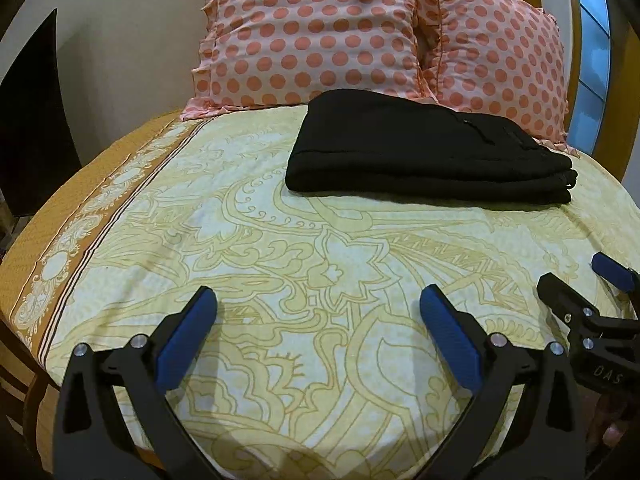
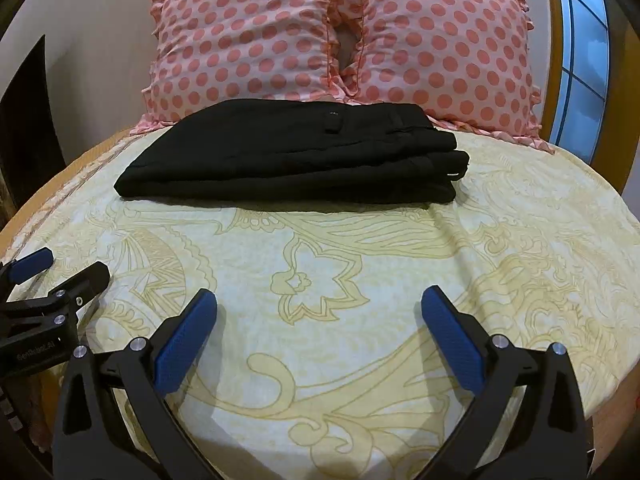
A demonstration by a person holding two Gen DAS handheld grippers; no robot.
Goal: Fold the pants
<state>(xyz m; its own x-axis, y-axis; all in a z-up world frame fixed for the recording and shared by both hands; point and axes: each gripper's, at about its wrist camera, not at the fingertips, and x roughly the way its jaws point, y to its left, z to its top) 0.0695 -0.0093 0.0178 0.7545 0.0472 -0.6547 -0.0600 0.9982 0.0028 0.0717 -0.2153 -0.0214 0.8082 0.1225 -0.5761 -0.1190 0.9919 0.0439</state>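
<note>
Neatly stacked: black pants (image 1: pixel 430 148), matte woven cloth folded into a flat rectangular bundle of several layers, lying on the bed sheet (image 1: pixel 280 248) just in front of two pillows (image 1: pixel 316 32). Layered edges on the bundle's right end, rounded fold on its left; small belt loop and waistband visible on top from the right wrist view (image 2: pixel 292 152). Soft, cream sheet, slightly rumpled, printed with mustard paisley and flower outlines, banded ochre border along the left side. Pink pillows, puffy, salmon polka dots, ruffled trims, leaning side by side. Left gripper (image 1: pixel 318 320) spread wide, holding nothing, hovering low over bare sheet, well short of the pants; black plastic arms, blue textured pads. Right gripper (image 2: pixel 319 320) likewise spread and unloaded, just beside the left, both apart from the cloth.
</note>
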